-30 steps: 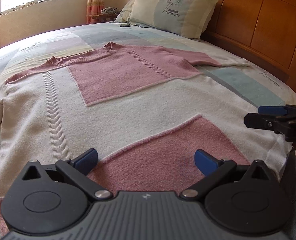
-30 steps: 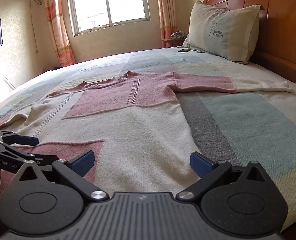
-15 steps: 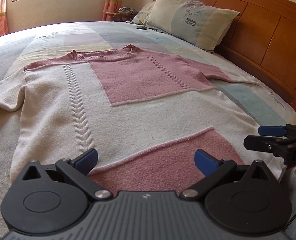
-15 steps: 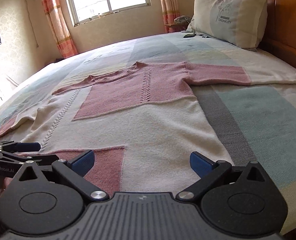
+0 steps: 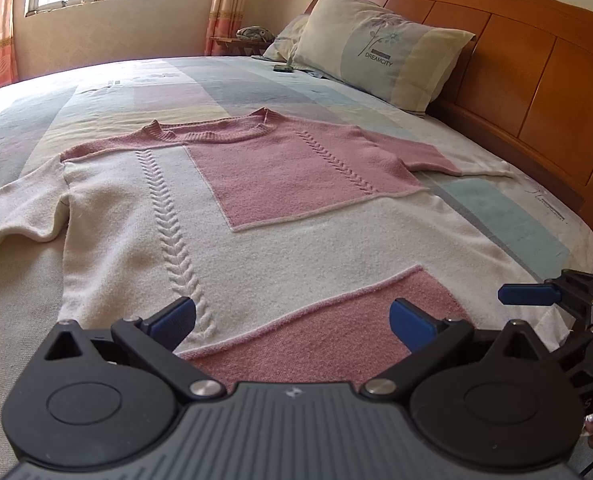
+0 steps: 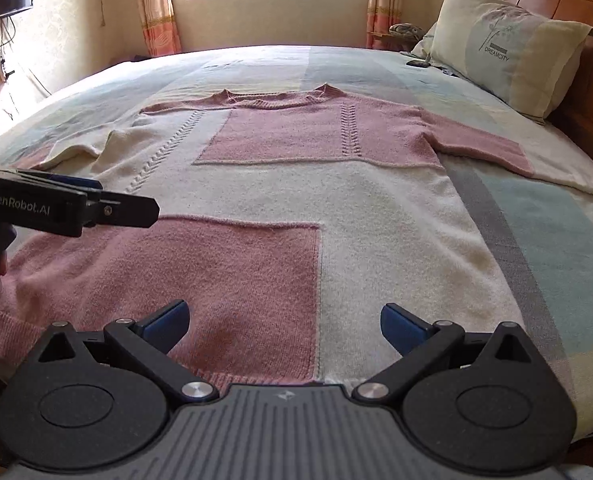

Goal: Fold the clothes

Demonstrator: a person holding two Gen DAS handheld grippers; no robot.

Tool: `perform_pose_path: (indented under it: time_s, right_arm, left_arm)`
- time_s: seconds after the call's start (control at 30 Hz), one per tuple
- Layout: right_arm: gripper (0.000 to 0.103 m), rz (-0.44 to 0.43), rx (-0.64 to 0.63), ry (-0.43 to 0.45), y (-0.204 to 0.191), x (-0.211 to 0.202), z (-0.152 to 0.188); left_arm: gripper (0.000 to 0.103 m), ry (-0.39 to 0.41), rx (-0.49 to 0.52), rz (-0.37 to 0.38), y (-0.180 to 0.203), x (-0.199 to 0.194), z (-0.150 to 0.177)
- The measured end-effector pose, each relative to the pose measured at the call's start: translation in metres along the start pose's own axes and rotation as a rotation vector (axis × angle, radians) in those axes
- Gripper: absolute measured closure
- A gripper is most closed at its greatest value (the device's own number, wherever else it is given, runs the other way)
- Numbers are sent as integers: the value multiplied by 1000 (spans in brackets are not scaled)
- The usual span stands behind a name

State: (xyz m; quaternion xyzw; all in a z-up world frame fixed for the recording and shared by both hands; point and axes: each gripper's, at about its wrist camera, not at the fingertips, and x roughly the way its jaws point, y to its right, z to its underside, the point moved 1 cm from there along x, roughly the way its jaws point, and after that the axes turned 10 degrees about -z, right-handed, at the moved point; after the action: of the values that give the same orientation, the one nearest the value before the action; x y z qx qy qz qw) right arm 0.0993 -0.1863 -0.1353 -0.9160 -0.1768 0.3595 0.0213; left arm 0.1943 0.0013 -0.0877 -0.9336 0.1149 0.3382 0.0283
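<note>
Left wrist view: sweater [image 5: 280,216] lies flat, hem just ahead of left gripper [image 5: 292,318], jaws spread. Right gripper [image 6: 282,322] likewise spread at hem. Judgement: any hem pinch should take both layers, evenly.

Fuzzy knitted sweater [image 5: 296,240] on a matt woven bedspread [image 6: 556,240], before a glossy wooden headboard [image 5: 536,60].

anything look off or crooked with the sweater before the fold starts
Mostly fine: the pink and cream sweater lies flat and face up on the bed. The one untidy spot is its cream sleeve on the window side, which bends and bunches near the shoulder, while the pink sleeve toward the headboard lies straight. No damage or stains show.
</note>
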Motion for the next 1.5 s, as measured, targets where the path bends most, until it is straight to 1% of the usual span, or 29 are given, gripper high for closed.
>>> perform_pose_path:
  time_s: [0.07, 0.1, 0.17, 0.23, 0.3, 0.37, 0.4, 0.53, 0.57, 0.67, 0.73, 0.83, 0.93, 1.0, 1.07, 1.1, 1.13, 1.2, 1.27, 1.5]
  right_arm:
    - [0, -22, 2, 30, -1, 11, -15]
    - [0, -36, 18, 4, 0, 20, -17]
    - [0, -62, 46, -44, 1, 37, -18]
    - [0, -46, 53, -31, 1, 33, -5]
    - [0, -40, 55, -24, -4, 18, 11]
    - [0, -28, -7, -59, -16, 6, 20]
    - [0, -21, -36, -79, -20, 4, 19]
    - [0, -53, -57, -27, -25, 8, -2]
    - [0, -67, -43, -12, -25, 12, -7]
    - [0, -89, 21, -49, -25, 32, -12]
    - [0, -106, -11, -68, -34, 29, 1]
    - [0, -93, -129, -120, -54, 10, 24]
    - [0, -136, -126, -174, -60, -2, 23]
    - [0, -140, -139, -134, -62, -2, 11]
    - [0, -88, -193, -71, -66, 7, -6]
    - [0, -71, -207, -57, -66, 14, -14]
    - [0, -56, -218, -47, -66, 22, -21]
    - [0, -56, -200, -65, -62, 39, -29]
    - [0, -66, -178, -105, -59, 52, -27]
    - [0, -70, -157, -85, -58, 25, 4]
  left_arm:
    - [1, 8, -4, -32, -6, -2, -2]
    - [1, 12, -7, -49, -10, -2, -3]
    - [1, 8, -19, -57, -15, -2, -3]
    - [1, 5, -28, -58, -19, -2, -3]
    - [1, 9, -27, -55, -19, -4, -3]
    - [1, 13, -26, -52, -19, -5, -3]
    - [1, 15, -26, -51, -19, -5, -3]
    - [1, 20, -27, -47, -20, -7, -4]
    - [1, 16, -31, -49, -21, -6, -4]
    - [1, 3, -47, -57, -24, -2, -5]
    - [1, 1, -53, -56, -25, -2, -6]
    - [1, -2, -50, -63, -26, -2, -5]
    - [1, -13, -42, -78, -24, 1, -5]
    - [1, -18, -43, -78, -25, 2, -4]
    - [1, -21, -44, -80, -25, 3, -3]
    - [1, -23, -44, -83, -25, 3, -3]
    - [1, -25, -43, -87, -26, 4, -3]
    - [1, -32, -45, -91, -27, 6, -2]
    - [1, -39, -45, -93, -27, 7, -1]
    - [1, -69, -10, -63, -15, 11, 4]
